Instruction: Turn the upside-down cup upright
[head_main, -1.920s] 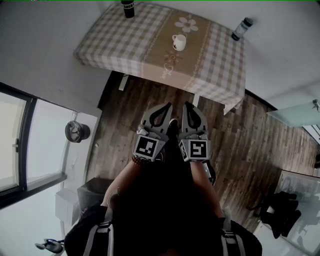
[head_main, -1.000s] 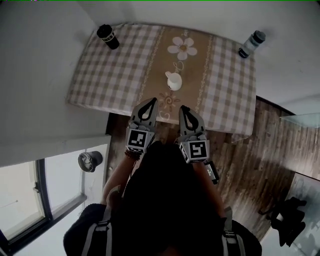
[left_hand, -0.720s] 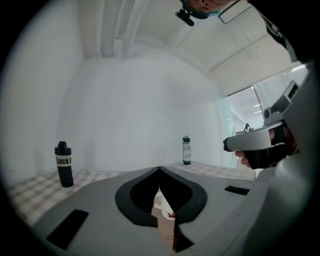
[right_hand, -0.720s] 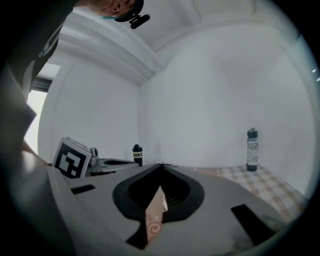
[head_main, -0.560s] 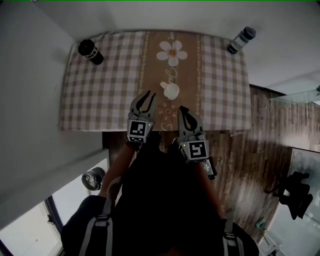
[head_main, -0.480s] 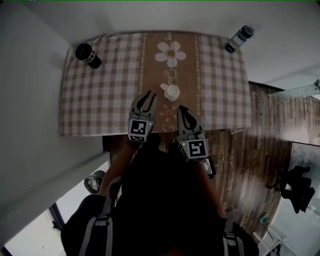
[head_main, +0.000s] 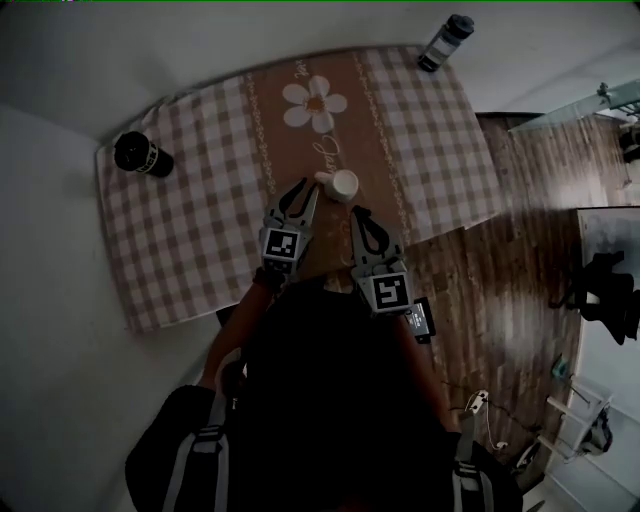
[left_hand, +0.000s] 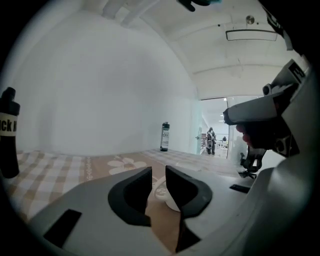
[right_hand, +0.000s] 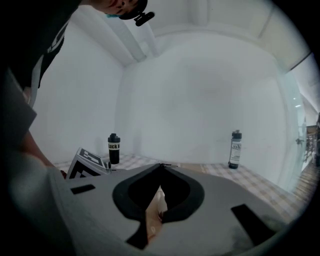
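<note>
In the head view, the white cup (head_main: 340, 184) is seen on the brown strip near the tabletop's (head_main: 200, 230) near edge, just ahead of the left gripper (head_main: 298, 190) and right gripper (head_main: 358, 214); in the left gripper view, its jaws are just opened and empty, with the cup seen through the gap; in the right gripper view, its jaws are closed on nothing.

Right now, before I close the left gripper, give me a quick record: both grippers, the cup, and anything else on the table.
left gripper: open, jaws have just been opening, nothing gripped
right gripper: shut, empty
cup: white, on the brown strip of the cloth, just past the left gripper's tips, untouched
others: black bottle and grey bottle at the far corners
</note>
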